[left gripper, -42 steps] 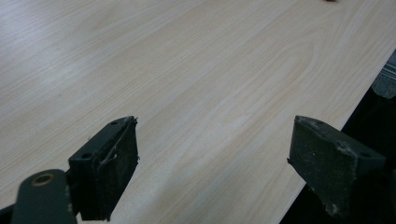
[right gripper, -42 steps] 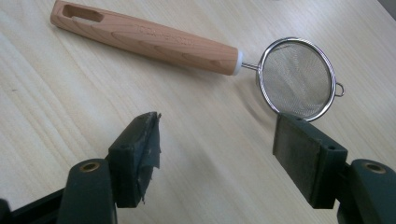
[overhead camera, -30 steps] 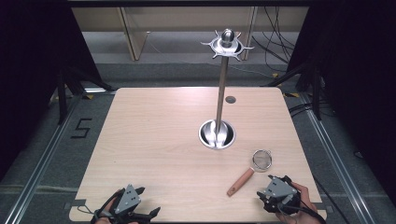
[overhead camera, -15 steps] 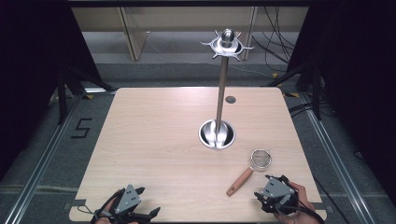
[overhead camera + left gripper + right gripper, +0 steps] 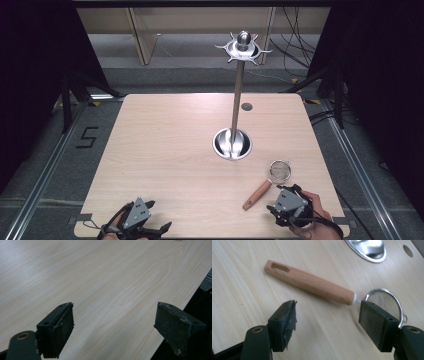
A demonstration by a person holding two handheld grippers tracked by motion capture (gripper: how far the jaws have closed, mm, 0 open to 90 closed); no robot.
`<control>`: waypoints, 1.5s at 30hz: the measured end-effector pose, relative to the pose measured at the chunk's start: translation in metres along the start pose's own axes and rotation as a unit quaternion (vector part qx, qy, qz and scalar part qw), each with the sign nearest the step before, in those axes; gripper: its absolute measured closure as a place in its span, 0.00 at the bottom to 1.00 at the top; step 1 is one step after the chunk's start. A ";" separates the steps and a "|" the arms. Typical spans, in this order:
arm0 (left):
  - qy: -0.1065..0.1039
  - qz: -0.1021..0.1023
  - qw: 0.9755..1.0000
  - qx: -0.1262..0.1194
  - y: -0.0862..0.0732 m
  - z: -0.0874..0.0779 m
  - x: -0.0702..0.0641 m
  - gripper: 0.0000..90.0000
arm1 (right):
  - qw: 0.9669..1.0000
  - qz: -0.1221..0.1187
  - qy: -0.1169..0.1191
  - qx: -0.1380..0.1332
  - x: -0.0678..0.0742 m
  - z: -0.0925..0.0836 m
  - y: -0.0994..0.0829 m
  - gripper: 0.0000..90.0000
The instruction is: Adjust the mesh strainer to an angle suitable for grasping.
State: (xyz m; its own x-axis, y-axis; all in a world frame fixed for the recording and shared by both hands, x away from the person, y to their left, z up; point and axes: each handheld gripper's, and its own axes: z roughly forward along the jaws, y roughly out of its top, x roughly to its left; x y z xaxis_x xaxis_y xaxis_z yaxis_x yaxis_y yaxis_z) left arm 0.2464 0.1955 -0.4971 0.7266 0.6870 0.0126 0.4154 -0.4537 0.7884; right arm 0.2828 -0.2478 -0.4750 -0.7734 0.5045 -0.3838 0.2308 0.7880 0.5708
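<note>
A small mesh strainer (image 5: pixel 280 170) with a wooden handle (image 5: pixel 257 194) lies flat on the table's right front part. In the right gripper view the wooden handle (image 5: pixel 312 285) runs across just beyond the jaws, with the mesh strainer's ring (image 5: pixel 387 302) partly behind the right jaw. My right gripper (image 5: pixel 283 196) (image 5: pixel 327 322) is open, held low beside the handle, with nothing between its jaws. My left gripper (image 5: pixel 162 228) (image 5: pixel 113 327) is open at the table's front left edge, over bare wood.
A tall metal stand (image 5: pixel 237 102) rises from a round steel base (image 5: pixel 232 144) at the table's middle right, with a hooked crown (image 5: pixel 243 47) on top. A small dark hole (image 5: pixel 246 106) marks the tabletop behind it. The table's front edge (image 5: pixel 180 315) runs close by my left gripper.
</note>
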 end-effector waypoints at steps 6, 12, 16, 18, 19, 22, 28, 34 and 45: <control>-0.001 -0.001 1.000 0.000 0.000 0.000 0.000 0.17 | 0.999 -0.018 0.048 0.002 -0.009 -0.002 0.005 0.35; 0.000 0.022 1.000 0.005 0.001 -0.001 0.003 0.17 | 0.995 -0.071 0.073 -0.003 -0.022 0.003 0.017 0.31; -0.002 0.006 1.000 -0.002 0.001 0.000 0.001 0.17 | 0.993 -0.078 0.087 0.002 -0.026 0.010 0.026 0.31; -0.001 0.010 1.000 -0.002 0.001 0.000 0.001 0.17 | 0.992 -0.093 0.089 0.006 -0.029 0.018 0.029 0.31; 0.000 0.009 1.000 -0.003 0.001 0.000 0.001 0.17 | 0.992 -0.083 0.095 0.013 -0.028 0.019 0.030 0.31; 0.001 0.003 1.000 0.001 0.000 0.000 0.000 0.17 | 0.990 -0.082 0.113 0.026 -0.031 0.031 0.033 0.31; -0.002 -0.002 1.000 0.000 0.000 0.000 0.000 0.17 | 0.988 -0.080 0.128 0.043 -0.033 0.040 0.034 0.31; -0.004 0.007 1.000 0.009 0.000 -0.001 0.001 0.17 | 0.987 -0.079 0.131 0.054 -0.032 0.047 0.034 0.31; -0.001 0.031 1.000 0.005 0.002 -0.001 0.003 0.17 | 0.983 -0.078 0.157 0.059 -0.037 0.062 0.035 0.33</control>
State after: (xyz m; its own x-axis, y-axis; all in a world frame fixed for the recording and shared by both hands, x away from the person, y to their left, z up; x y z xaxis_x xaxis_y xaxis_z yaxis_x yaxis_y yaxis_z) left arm 0.2489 0.1977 -0.4952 0.7520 0.6565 0.0596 0.3753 -0.5007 0.7800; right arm 0.3565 -0.2172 -0.4860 -0.9444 0.2553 -0.2072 0.1474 0.8921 0.4272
